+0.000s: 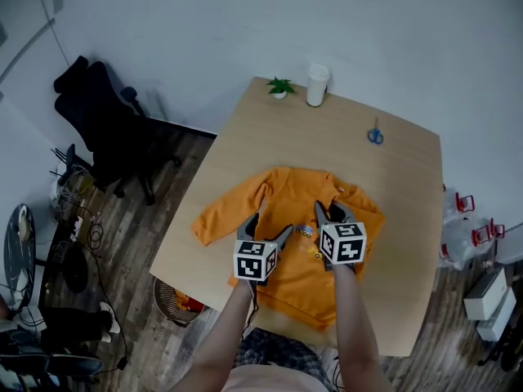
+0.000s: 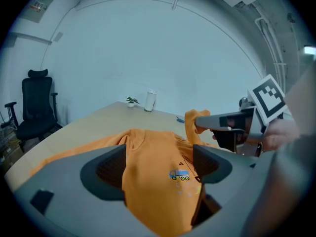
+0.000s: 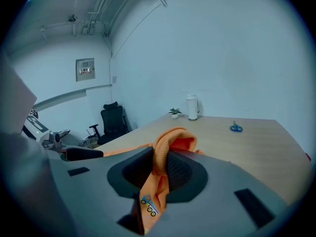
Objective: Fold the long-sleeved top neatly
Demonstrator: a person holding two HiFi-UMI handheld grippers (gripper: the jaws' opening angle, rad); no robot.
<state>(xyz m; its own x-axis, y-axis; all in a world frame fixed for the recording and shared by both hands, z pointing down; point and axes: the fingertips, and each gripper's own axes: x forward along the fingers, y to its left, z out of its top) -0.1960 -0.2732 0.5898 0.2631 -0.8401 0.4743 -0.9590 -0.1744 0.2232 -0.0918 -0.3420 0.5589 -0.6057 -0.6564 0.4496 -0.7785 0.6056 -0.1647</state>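
Observation:
An orange long-sleeved top (image 1: 286, 211) lies spread on the wooden table (image 1: 409, 219), its left sleeve (image 1: 225, 215) stretched out toward the table's left edge. My right gripper (image 1: 331, 212) is shut on a ribbed orange cuff (image 3: 170, 142), which stands up between its jaws while the cloth with a small truck print hangs below. From the left gripper view the right gripper (image 2: 217, 122) holds that cuff (image 2: 193, 118) lifted above the top. My left gripper (image 1: 265, 229) hovers over the top's front with its jaws spread; the truck print (image 2: 179, 175) shows between them.
At the table's far edge stand a small potted plant (image 1: 279, 86) and a white cylinder (image 1: 317, 84). Blue scissors (image 1: 375, 135) lie at the far right. A black office chair (image 1: 106, 121) stands left of the table, a basket (image 1: 176, 300) on the floor near its front corner.

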